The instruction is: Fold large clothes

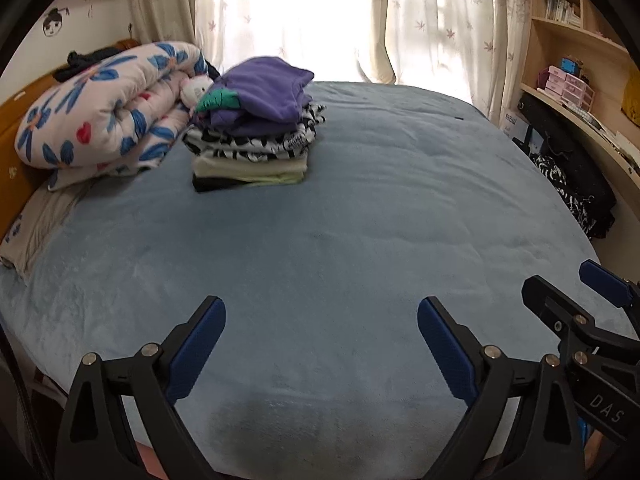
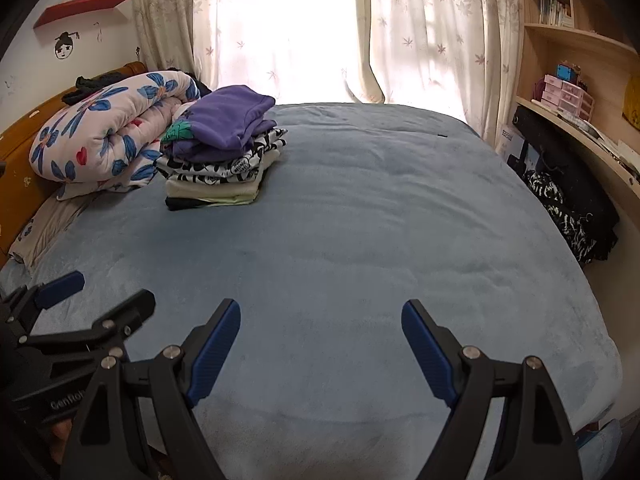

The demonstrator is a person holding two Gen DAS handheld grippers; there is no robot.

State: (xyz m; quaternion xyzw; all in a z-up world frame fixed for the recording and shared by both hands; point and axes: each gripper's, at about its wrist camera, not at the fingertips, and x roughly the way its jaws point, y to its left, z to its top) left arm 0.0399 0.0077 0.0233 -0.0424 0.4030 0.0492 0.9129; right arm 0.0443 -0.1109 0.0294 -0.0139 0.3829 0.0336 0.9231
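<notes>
Blue fleece bed (image 1: pixel 360 208) fills pretty much both of your views, with a blown-out window and floral curtains (image 1: pixel 432 20) behind it, so nothing outside can be made out. Your left tongs (image 1: pixel 321 320) are spread wide with nothing between them, hovering over the near edge of the bed; same deal for your right tongs (image 2: pixel 321 322), wide apart and holding nothing. Each pair also pokes into the other camera's corner, cut off by the frame.

The clothes sit in one folded stack (image 1: pixel 252 128) on the far left part of the bed, right beside the rolled flower-print quilt (image 1: pixel 104 112). Counting layers is fuzzy: a purple top (image 2: pixel 232 114) on the pile, a black-and-white patterned one under it, then cream, pale green and something dark at the bottom, so roughly five or six, can't tell exactly. A small white plush toy (image 1: pixel 196 90) is half buried between quilt and stack. One bookshelf (image 2: pixel 568 40) on the right, its contents too small to read. Dark stuff piled below it is hard to identify.
</notes>
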